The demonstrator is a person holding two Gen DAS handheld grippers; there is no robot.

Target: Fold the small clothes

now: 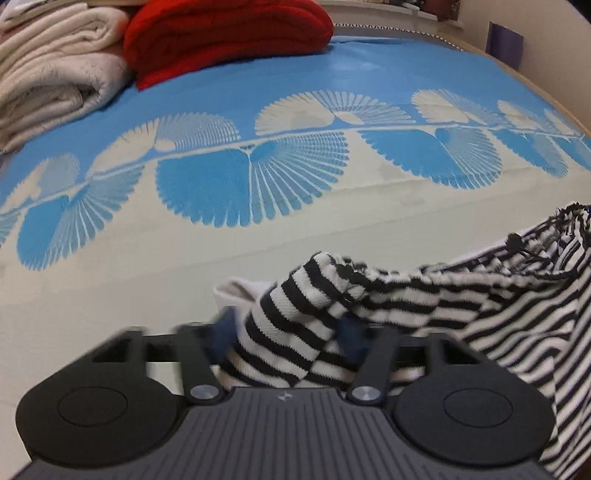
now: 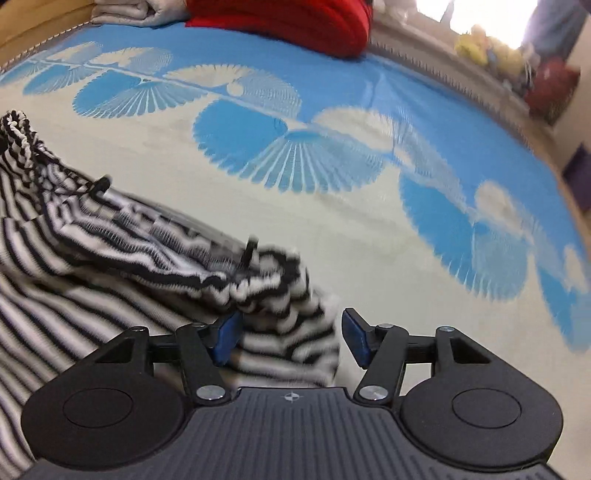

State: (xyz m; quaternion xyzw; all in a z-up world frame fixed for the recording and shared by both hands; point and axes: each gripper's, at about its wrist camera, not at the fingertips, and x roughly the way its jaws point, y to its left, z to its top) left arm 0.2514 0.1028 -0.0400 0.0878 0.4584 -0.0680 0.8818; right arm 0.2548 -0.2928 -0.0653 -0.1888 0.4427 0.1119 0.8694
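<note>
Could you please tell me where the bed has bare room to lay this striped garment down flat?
The widest bare stretch is the cream band of the bedspread, between the fan pattern and the striped garment. The blue area right of the red blanket also looks bare. It is crowded at the far left, by the white blankets.

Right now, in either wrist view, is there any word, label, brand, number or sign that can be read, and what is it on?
No readable words or numbers.
Left gripper body: a small pale emblem, no letters.
Right gripper body: a small compass-like mark, no letters.
Striped garment, bedsheet, red blanket: no visible label.
</note>
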